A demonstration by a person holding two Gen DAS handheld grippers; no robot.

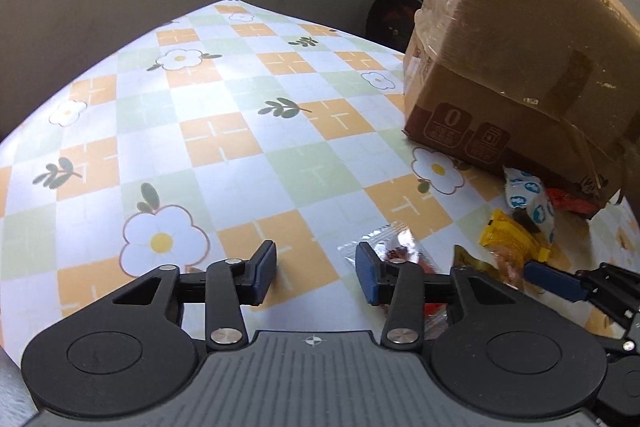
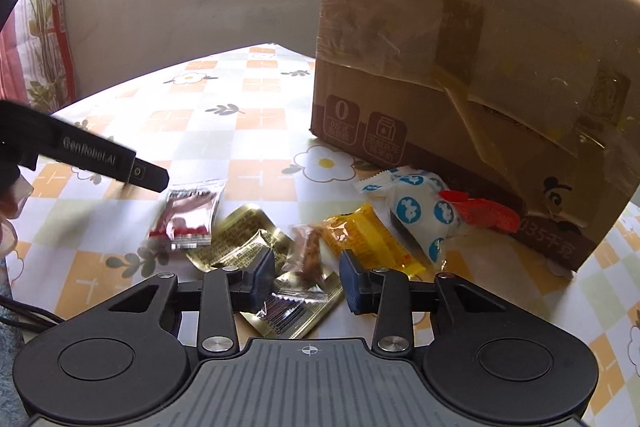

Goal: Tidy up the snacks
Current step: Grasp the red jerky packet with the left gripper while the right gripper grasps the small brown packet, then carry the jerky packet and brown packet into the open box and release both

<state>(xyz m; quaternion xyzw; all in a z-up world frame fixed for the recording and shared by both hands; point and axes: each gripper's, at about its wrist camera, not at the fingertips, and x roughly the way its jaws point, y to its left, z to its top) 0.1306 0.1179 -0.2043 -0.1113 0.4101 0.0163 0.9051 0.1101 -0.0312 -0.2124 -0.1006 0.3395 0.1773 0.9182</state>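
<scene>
Several snack packets lie on the flowered tablecloth in front of a taped cardboard box [image 2: 460, 75]. In the right wrist view I see a clear and red packet [image 2: 186, 215], gold foil packets [image 2: 240, 243], a yellow packet [image 2: 368, 239], a white packet with blue dots [image 2: 420, 207] and a red packet [image 2: 484, 213]. My right gripper [image 2: 306, 283] is open, low over the gold foil and a small brown snack [image 2: 310, 255]. My left gripper [image 1: 316, 273] is open and empty, just left of the clear and red packet [image 1: 396, 251]. The box [image 1: 512, 59] stands at its right.
The table [image 1: 224, 131] has a checked orange, green and white cloth with flowers. A grey wall lies beyond its far edge. My left gripper's black body [image 2: 80, 151] shows at the left of the right wrist view. A red patterned curtain [image 2: 28, 11] hangs at far left.
</scene>
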